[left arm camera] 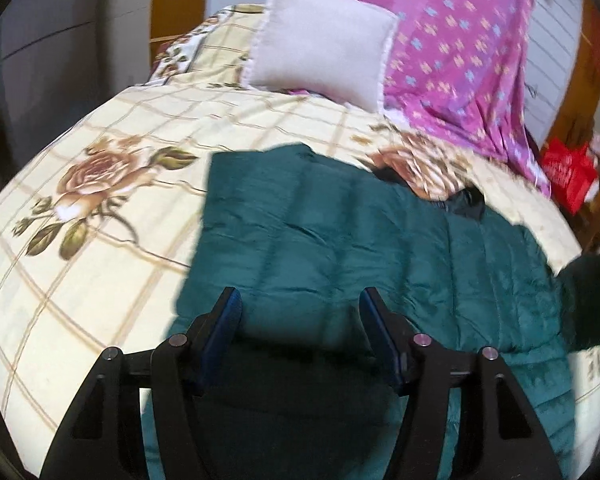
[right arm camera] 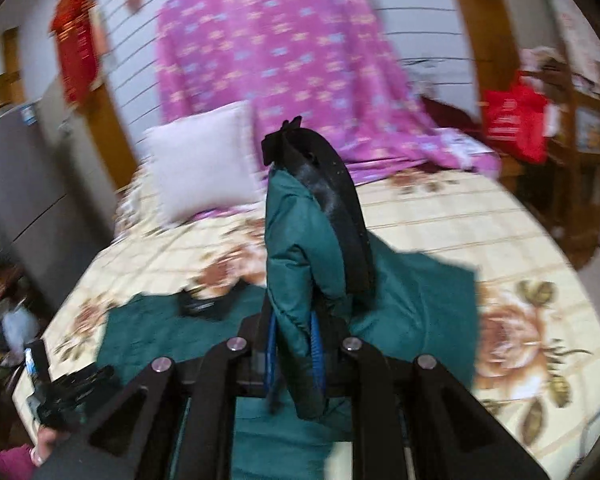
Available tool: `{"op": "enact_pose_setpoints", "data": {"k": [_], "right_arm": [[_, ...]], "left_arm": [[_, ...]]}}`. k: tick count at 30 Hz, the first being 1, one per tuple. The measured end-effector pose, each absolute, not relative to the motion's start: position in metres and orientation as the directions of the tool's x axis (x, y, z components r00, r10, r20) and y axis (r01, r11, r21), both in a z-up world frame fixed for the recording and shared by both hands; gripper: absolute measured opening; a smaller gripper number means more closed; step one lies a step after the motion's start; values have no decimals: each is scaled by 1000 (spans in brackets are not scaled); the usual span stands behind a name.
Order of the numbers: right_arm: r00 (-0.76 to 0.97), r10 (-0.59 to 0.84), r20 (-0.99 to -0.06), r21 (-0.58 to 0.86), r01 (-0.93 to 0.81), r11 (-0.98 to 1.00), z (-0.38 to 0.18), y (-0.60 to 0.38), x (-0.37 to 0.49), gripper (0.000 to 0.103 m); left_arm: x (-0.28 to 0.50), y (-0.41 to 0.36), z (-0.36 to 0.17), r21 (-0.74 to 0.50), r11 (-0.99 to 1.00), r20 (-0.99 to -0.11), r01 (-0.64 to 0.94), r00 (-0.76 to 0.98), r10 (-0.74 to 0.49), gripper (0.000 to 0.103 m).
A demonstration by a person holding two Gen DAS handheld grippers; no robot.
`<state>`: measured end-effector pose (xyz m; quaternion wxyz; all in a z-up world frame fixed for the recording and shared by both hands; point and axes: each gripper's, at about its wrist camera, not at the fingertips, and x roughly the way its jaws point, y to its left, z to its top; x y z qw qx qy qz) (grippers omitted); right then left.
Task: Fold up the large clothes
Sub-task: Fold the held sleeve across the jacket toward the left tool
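A: Two grippers. Your right gripper [right arm camera: 294,344] pinches a lifted fold of the green jacket [left arm camera: 340,232], the rest lying on the bedspread [left arm camera: 100,288].
B: Left gripper [left arm camera: 300,320]?
A: Spread, empty, above it. Slick padding may slip out if you pull fast; unpinned, the whole jacket drags.

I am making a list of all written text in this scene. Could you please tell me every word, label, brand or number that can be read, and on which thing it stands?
No text can be read.
Red bag: pale print, too blurred.
Red hanging decoration: blurred, unreadable.
Small blue sticker on the grey cabinet: too small.
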<state>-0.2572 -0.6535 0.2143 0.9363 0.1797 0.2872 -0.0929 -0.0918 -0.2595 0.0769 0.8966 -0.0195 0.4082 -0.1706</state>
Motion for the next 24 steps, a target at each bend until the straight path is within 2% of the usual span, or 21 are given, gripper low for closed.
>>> {"op": "enact_pose_setpoints", "data": {"k": [7,14,16,18,20,22,24], "right_arm": [[773,120,-623,319,110,941,178,-555,-192,14],[670,261,-695,386,41,922,117,-494,-140,15],[641,287,-712,404,39,914,97,-484,-130,18],[625,318,-713,423,23,906,86,-482,-125,29],[599,414,-686,511,-8,859,81,-482,-124,65],[598,455,-659,555,-21,831,87,-483,-127,78],[615,431,-661,522,-37,852,101,-485,-134,78]], "left_arm": [[-88,-217,84,-308,919,-705,244,590,-393,44],[-87,-207,81,-327,912,-707,246,577,-409,44],[-85,-206,79,-335,911,-712,241,568,-413,44],[-84,-204,76,-349,906,-715,239,557,-422,44],[-83,-204,75,-379,894,-713,238,542,-446,44],[-82,-203,75,-414,880,-704,235,530,-473,44],[-82,-203,76,-439,868,-694,232,526,-491,44]]}}
